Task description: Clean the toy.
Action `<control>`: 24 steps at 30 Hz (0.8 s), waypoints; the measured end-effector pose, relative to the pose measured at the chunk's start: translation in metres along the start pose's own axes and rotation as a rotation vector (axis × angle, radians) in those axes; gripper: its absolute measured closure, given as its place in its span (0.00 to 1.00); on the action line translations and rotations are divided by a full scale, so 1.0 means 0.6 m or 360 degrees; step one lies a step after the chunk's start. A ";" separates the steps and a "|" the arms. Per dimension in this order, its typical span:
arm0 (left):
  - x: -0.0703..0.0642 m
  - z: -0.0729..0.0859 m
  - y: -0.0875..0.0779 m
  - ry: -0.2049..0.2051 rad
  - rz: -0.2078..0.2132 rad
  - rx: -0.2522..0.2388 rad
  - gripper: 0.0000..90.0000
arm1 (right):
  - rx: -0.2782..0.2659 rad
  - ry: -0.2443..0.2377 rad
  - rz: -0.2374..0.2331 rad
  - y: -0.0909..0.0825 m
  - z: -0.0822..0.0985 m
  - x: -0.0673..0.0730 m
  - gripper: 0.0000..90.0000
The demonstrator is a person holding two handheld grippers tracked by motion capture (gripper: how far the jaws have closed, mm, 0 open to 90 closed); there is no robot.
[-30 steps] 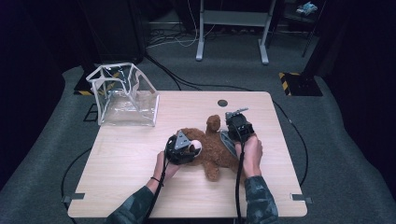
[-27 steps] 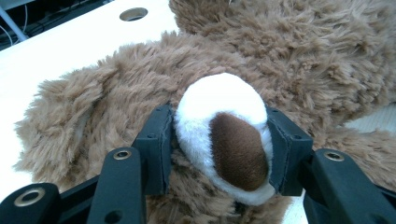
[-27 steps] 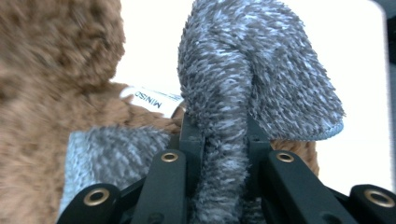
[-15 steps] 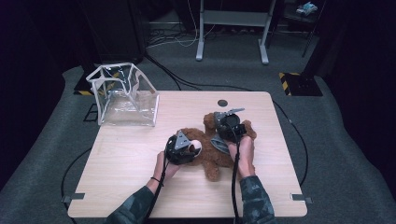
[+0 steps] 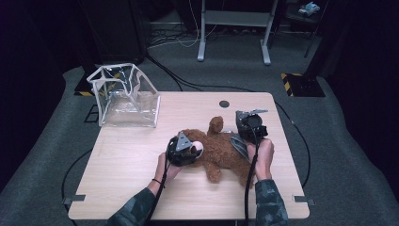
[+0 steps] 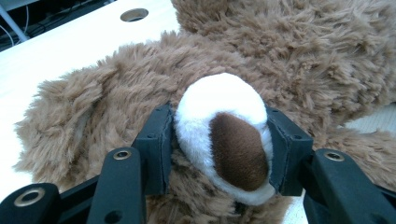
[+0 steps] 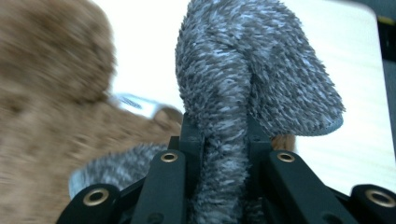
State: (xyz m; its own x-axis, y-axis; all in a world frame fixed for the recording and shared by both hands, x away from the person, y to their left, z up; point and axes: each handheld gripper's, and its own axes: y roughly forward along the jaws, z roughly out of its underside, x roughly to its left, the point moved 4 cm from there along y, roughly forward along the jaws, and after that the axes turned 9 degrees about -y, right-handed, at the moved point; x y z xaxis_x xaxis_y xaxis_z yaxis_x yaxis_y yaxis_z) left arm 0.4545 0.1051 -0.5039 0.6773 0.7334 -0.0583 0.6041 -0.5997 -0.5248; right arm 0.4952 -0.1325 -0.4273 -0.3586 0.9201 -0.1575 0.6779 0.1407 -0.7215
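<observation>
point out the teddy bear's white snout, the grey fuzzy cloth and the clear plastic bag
white snout (image 6: 219,116): left gripper view, on its white top, between the jaws.
grey fuzzy cloth (image 7: 261,74): right gripper view, on its upper fold.
clear plastic bag (image 5: 123,96): high view, on its front wall.

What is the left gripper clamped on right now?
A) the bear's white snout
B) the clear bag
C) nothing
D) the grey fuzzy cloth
A: in the left gripper view the left gripper has its jaws pressed on both sides of the teddy bear's white snout.
</observation>
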 end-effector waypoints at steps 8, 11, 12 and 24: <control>0.000 0.000 0.000 -0.0004 0.0001 -0.0006 0.55 | 0.0063 -0.0056 -0.0124 0.021 0.002 0.006 0.84; -0.001 0.000 0.000 -0.0005 0.0002 -0.0006 0.55 | 0.0089 0.0073 -0.0117 0.037 0.022 -0.022 0.85; -0.001 0.000 0.000 0.0000 0.0002 -0.0004 0.55 | 0.0103 0.0092 -0.0089 0.041 0.029 -0.034 0.85; 0.000 0.000 0.000 0.0004 0.0001 -0.0003 0.55 | 0.0038 0.0211 0.0104 -0.010 0.053 -0.105 0.84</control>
State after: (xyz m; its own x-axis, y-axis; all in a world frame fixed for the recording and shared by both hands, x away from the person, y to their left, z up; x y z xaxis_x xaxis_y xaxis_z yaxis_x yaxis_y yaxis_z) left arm 0.4544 0.1048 -0.5040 0.6786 0.7323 -0.0567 0.6045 -0.6007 -0.5233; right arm 0.4931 -0.2032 -0.4343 -0.2251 0.9675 -0.1151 0.6811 0.0718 -0.7287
